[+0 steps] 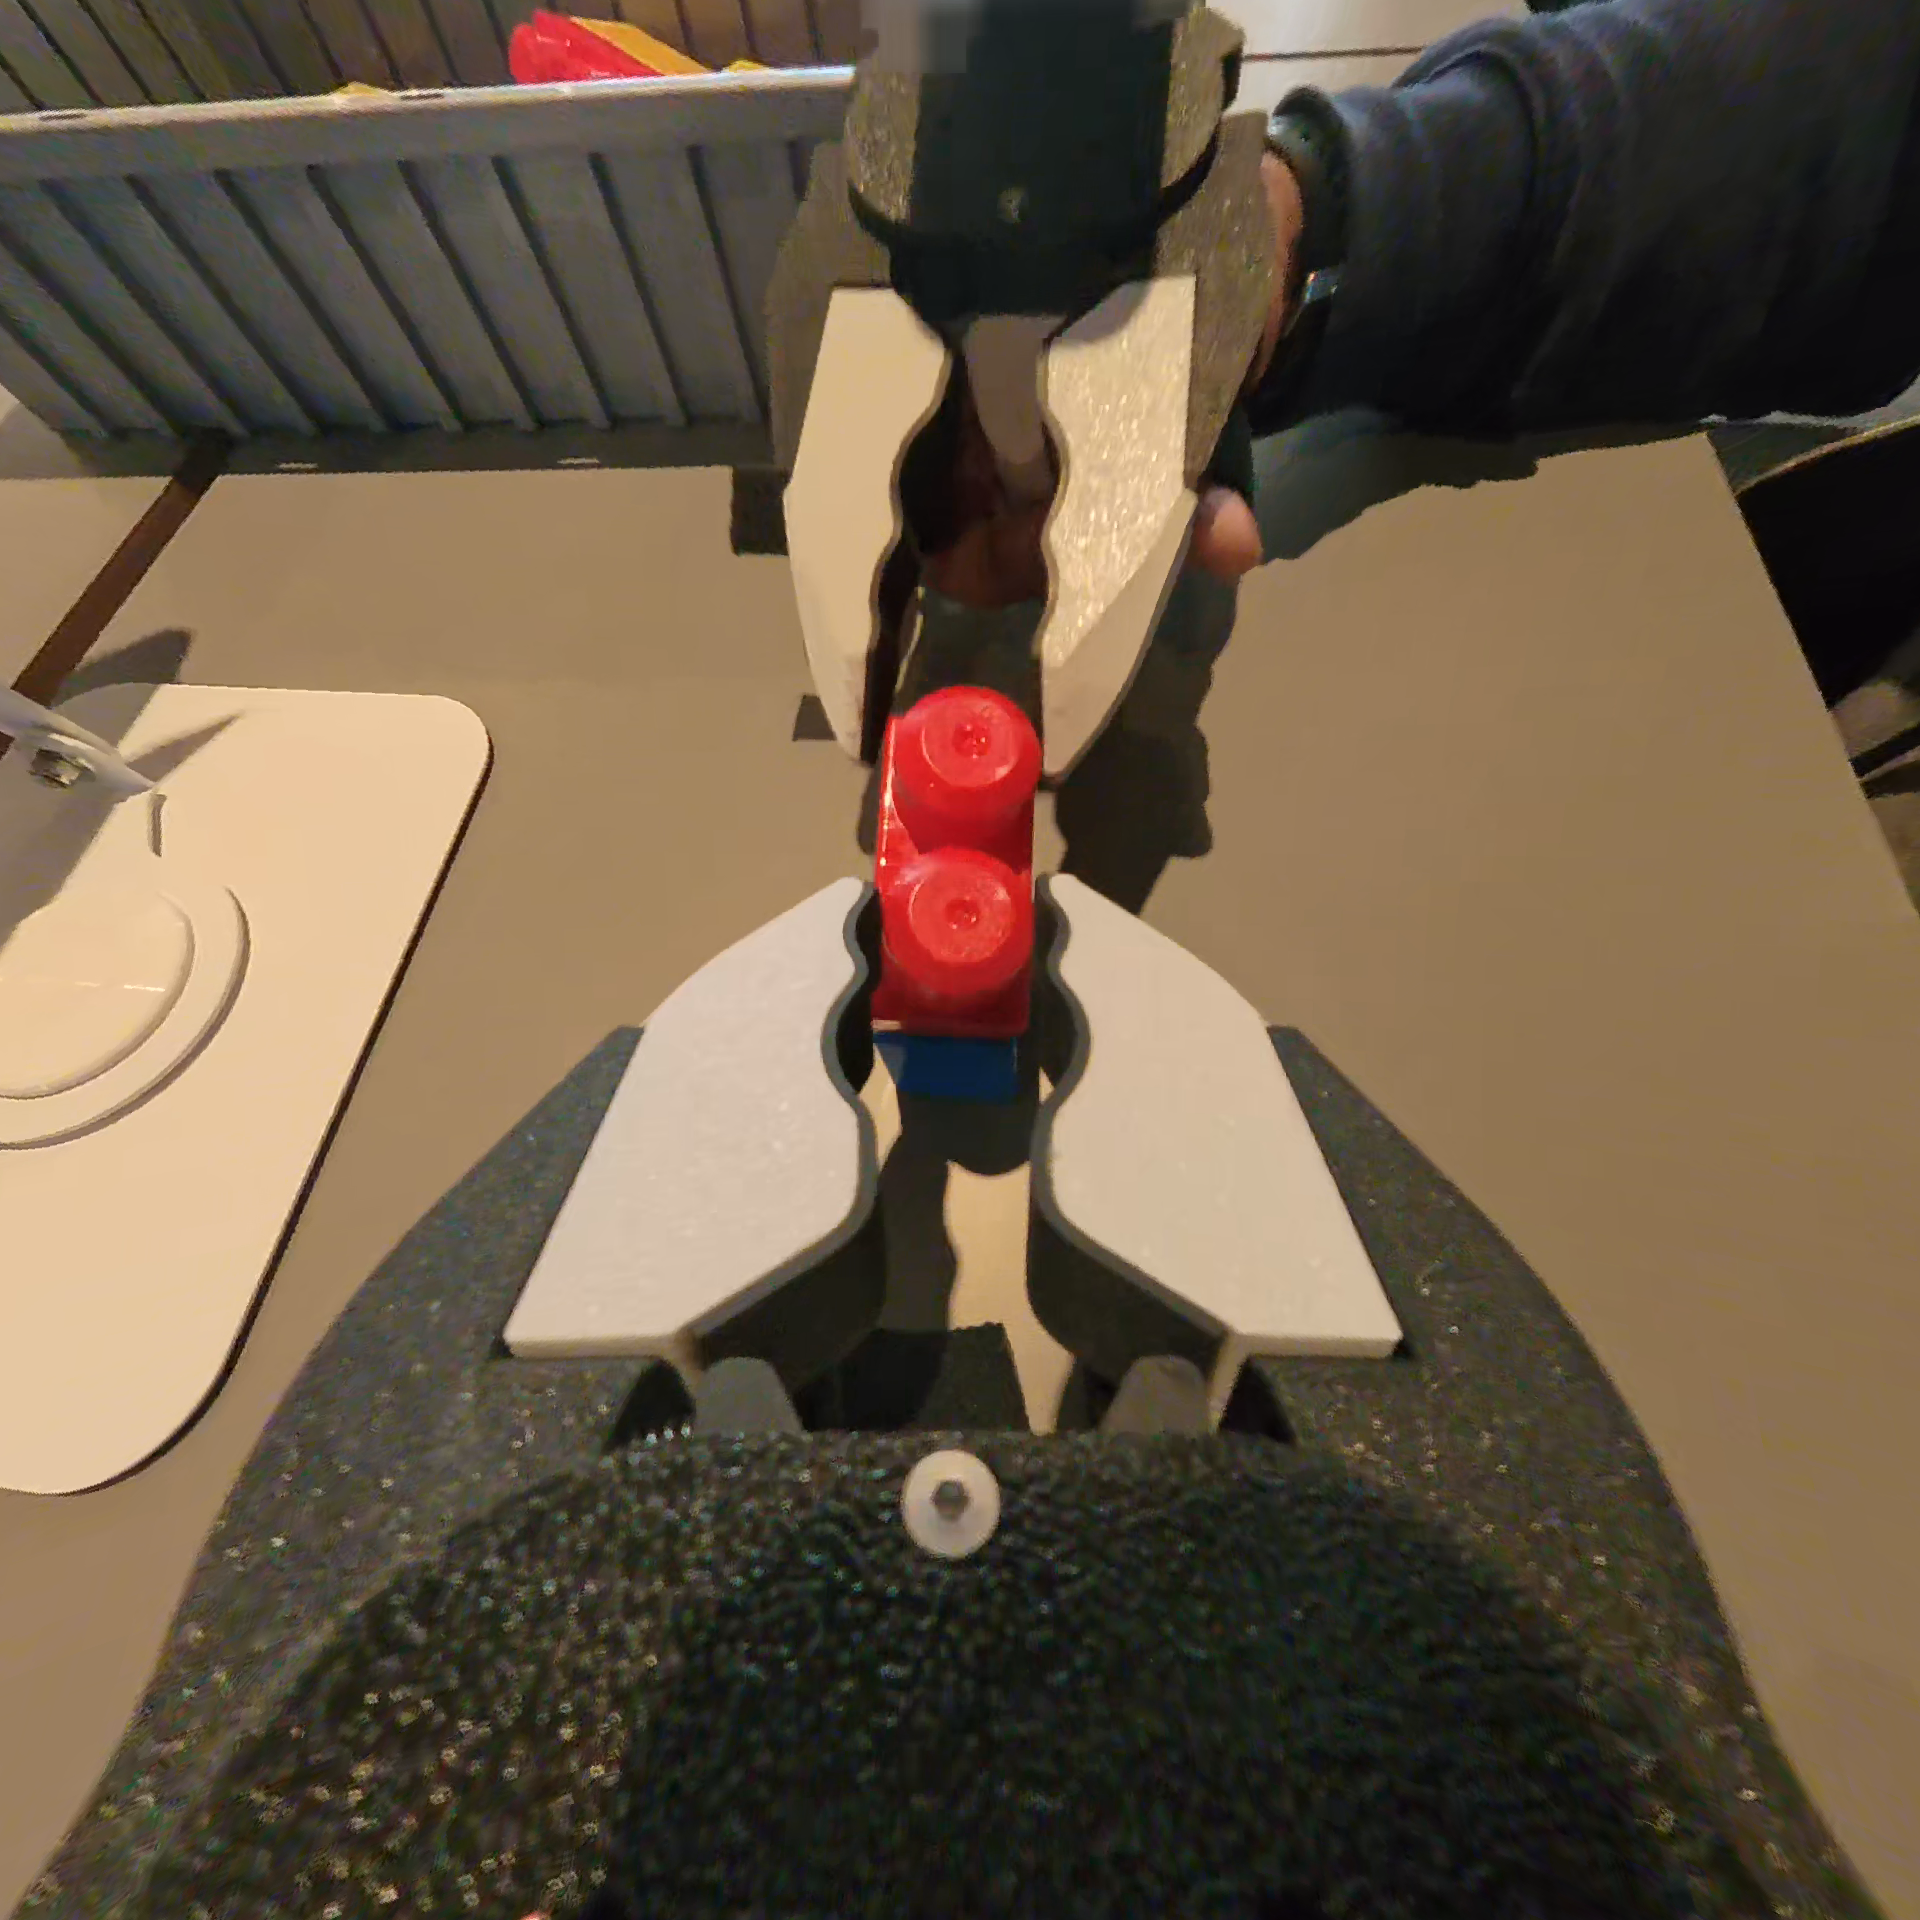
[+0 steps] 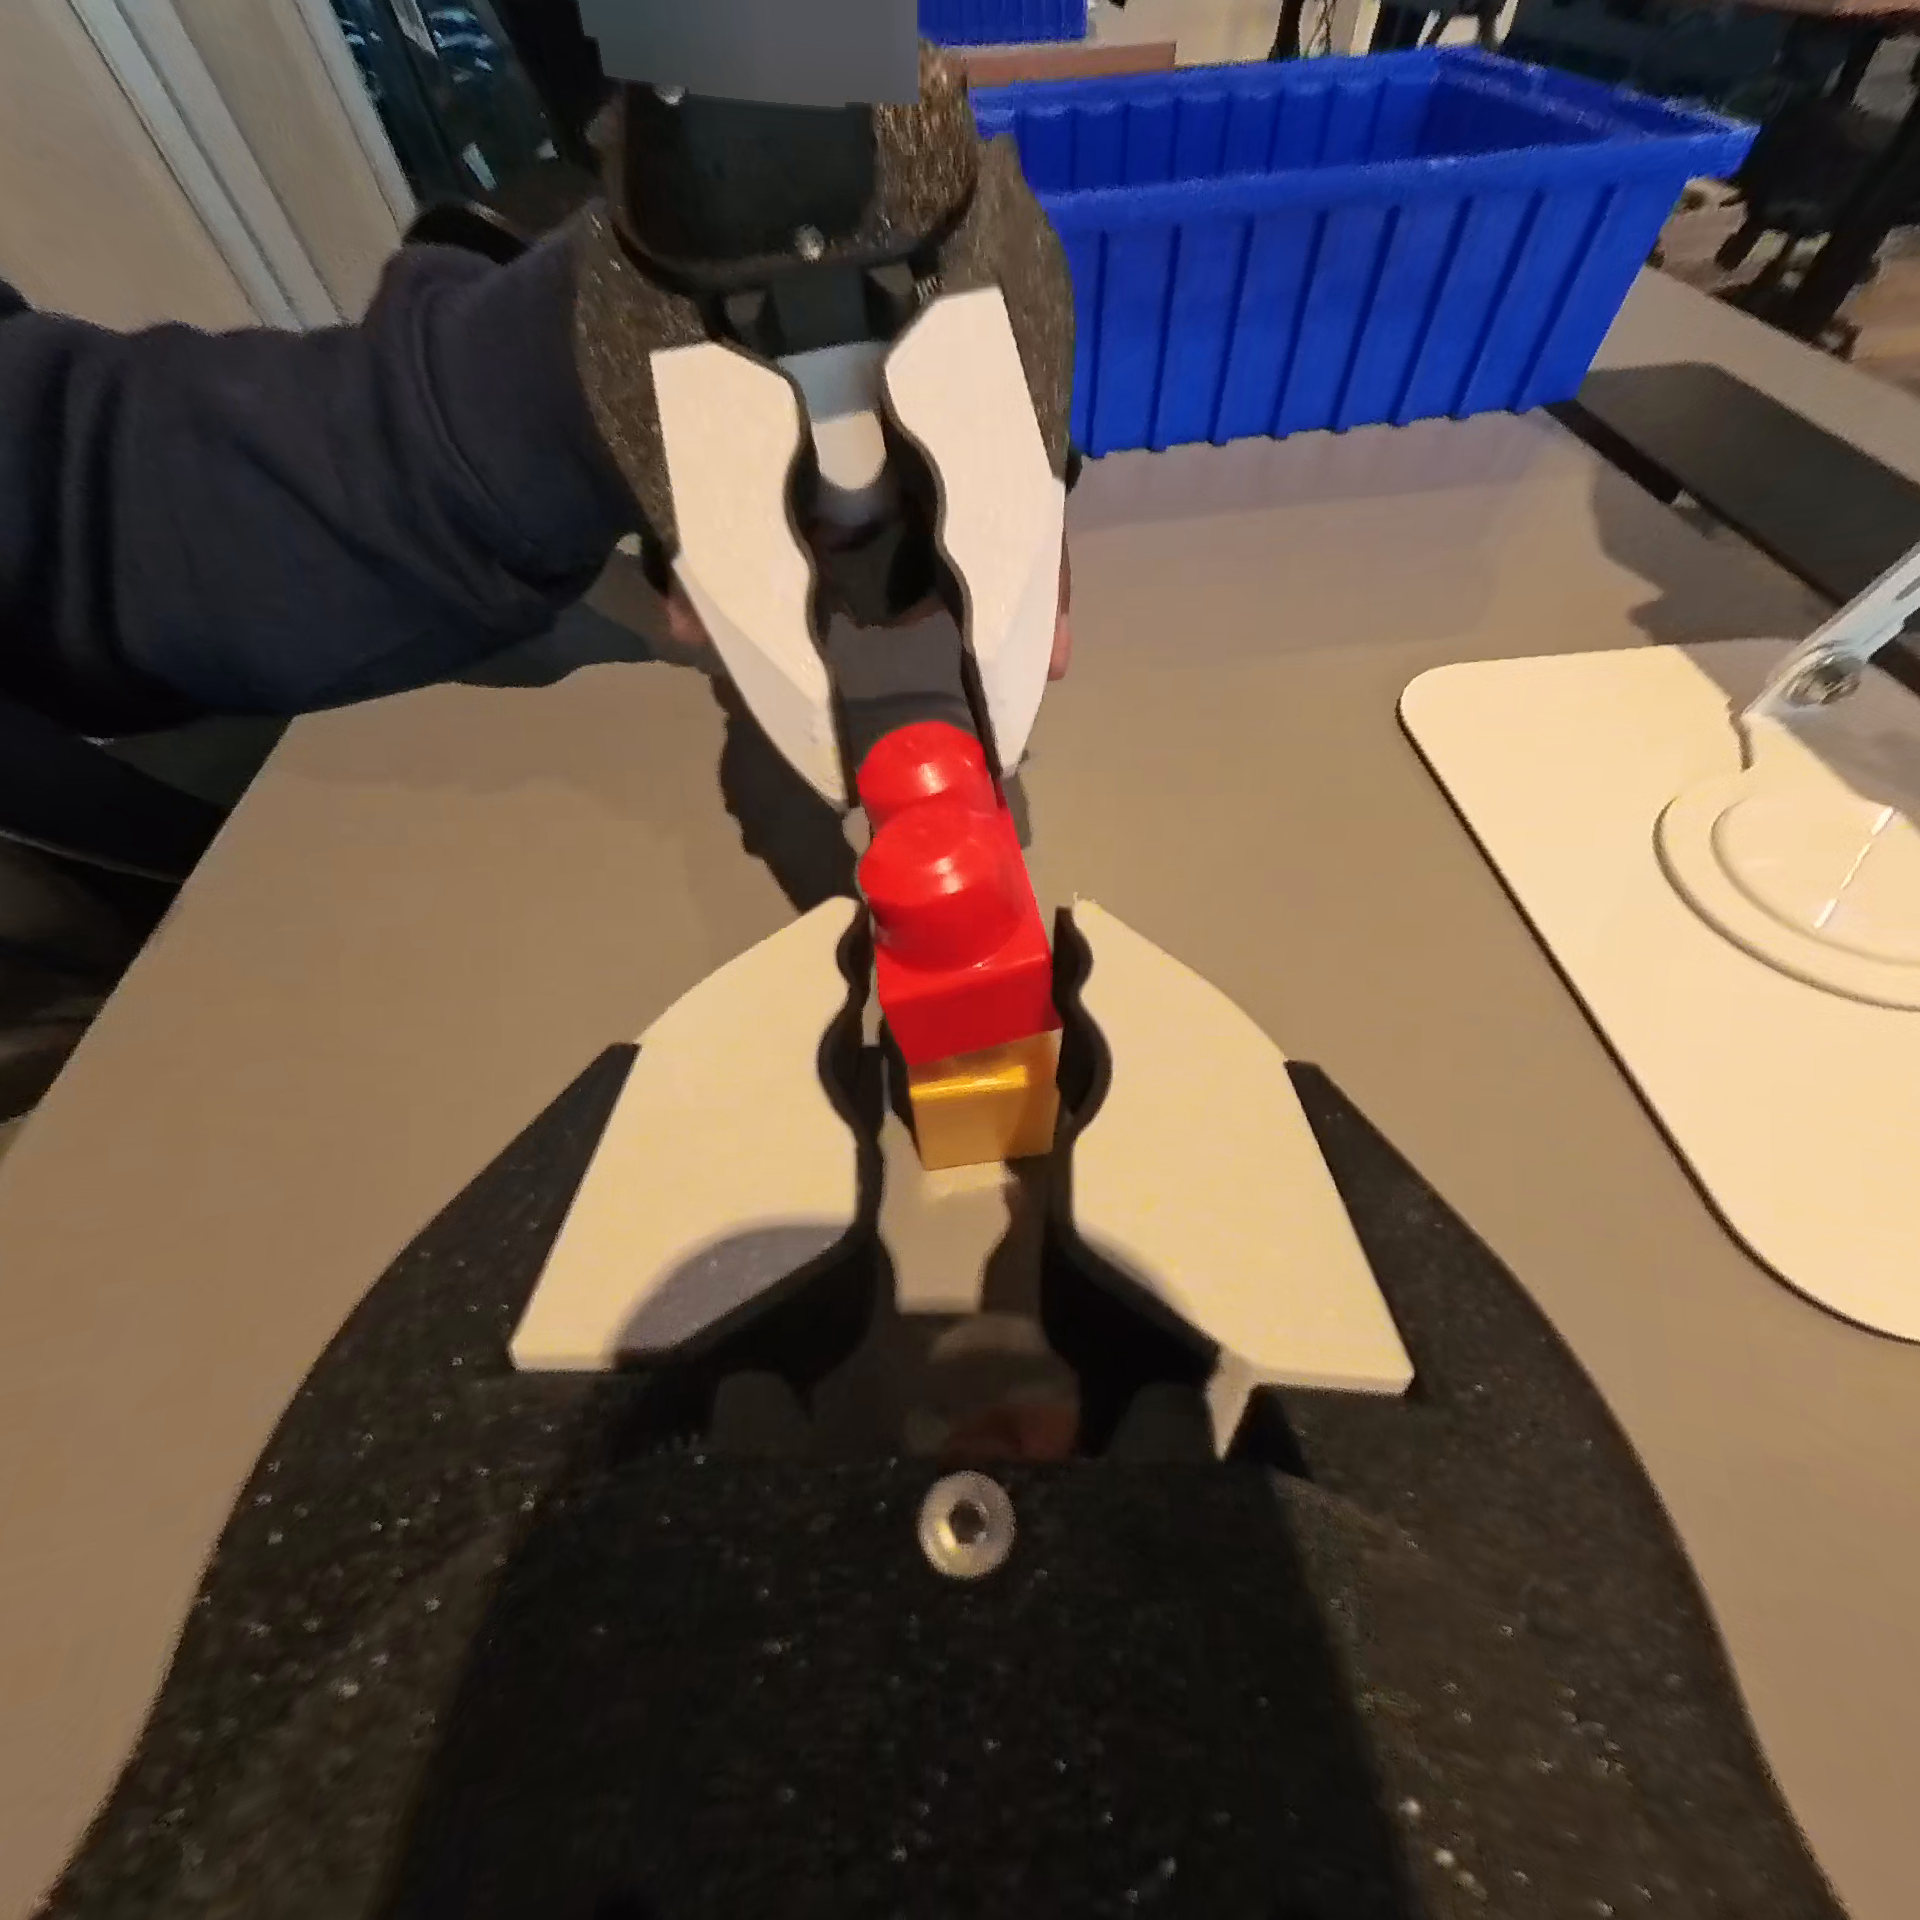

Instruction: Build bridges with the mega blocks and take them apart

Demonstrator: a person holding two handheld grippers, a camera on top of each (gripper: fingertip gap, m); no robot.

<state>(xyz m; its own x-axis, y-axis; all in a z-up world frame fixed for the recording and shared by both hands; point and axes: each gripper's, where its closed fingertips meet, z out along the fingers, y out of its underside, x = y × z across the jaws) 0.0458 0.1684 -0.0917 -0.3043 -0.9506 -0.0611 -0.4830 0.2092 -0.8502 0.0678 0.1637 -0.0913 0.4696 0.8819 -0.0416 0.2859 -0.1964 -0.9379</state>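
Observation:
A red two-stud block [image 1: 956, 883] lies across a blue block [image 1: 948, 1068] at my left gripper's end and a yellow block [image 2: 982, 1112] at my right gripper's end, forming a small bridge on the tan table [image 1: 1455, 831]. My left gripper [image 1: 956, 899] is shut on the near end of the red block, just above the blue one. My right gripper [image 2: 958, 920] is shut on the opposite end of the red block [image 2: 961, 956], above the yellow one. The grippers face each other: the right gripper [image 1: 954, 758] shows beyond the block in the left wrist view, and the left gripper [image 2: 928, 779] in the right wrist view.
A grey ribbed bin [image 1: 416, 260] holding red and yellow blocks [image 1: 582, 52] stands at the table's back. A blue bin [image 2: 1351, 260] stands on the other side. A white stand base [image 1: 156, 1039] [image 2: 1662, 935] lies beside the bridge. Dark sleeves [image 1: 1610, 229] [image 2: 260, 468] hold the grippers. Only a small space, under 4 cm, lies between the two pairs of fingers.

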